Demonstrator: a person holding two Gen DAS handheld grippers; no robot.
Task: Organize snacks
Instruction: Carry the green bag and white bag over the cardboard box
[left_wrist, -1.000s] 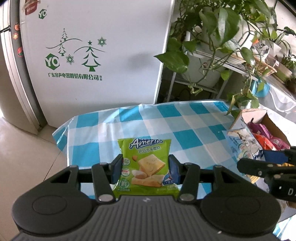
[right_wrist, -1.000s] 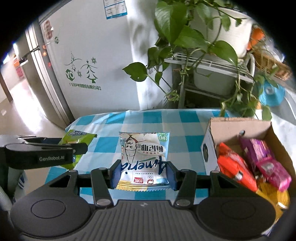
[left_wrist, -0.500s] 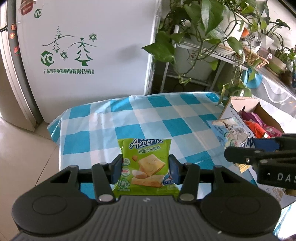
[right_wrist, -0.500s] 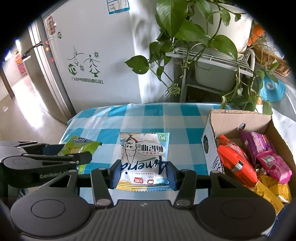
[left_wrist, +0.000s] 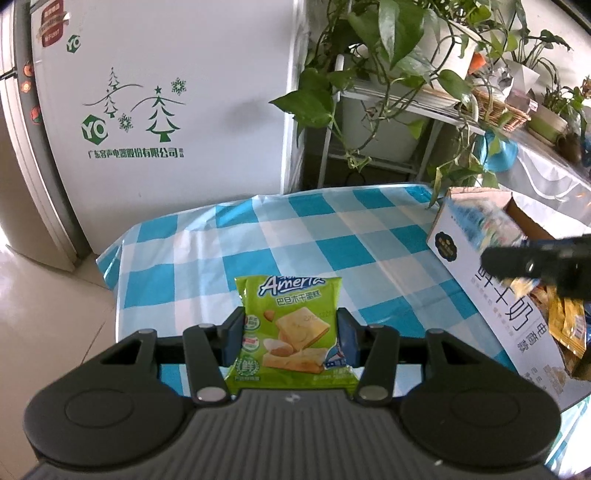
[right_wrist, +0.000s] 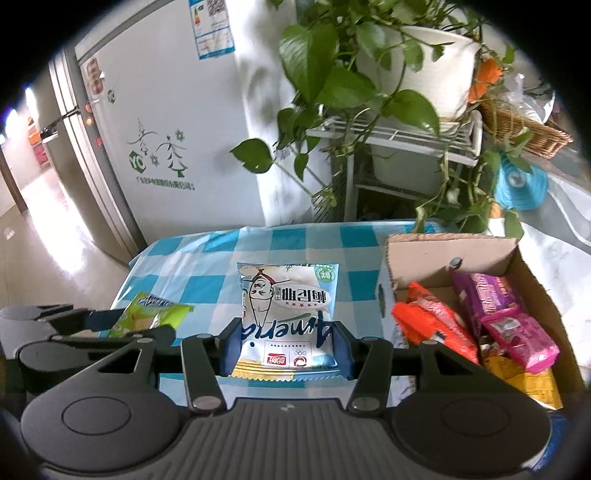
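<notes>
1. Our left gripper (left_wrist: 290, 334) clamps a green snack packet (left_wrist: 290, 328) above the table's (left_wrist: 295, 236) near edge.
2. Our right gripper (right_wrist: 286, 341) pinches a white snack packet (right_wrist: 288, 314).
3. The cardboard box (right_wrist: 443, 247) of snacks sits at the table's right edge.

Your green snack packet (left_wrist: 290, 325) and white snack packet (right_wrist: 288, 314) are glossy printed plastic film with crimped edges, each clamped between matt blue fingers (left_wrist: 233, 332) on matt black plastic gripper bodies. Your tabletop (left_wrist: 280, 240) wears a shiny, creased blue-checked plastic cloth. Your box (right_wrist: 532, 280) is raw matt brown cardboard inside and holds glossy film wrappers.
</notes>
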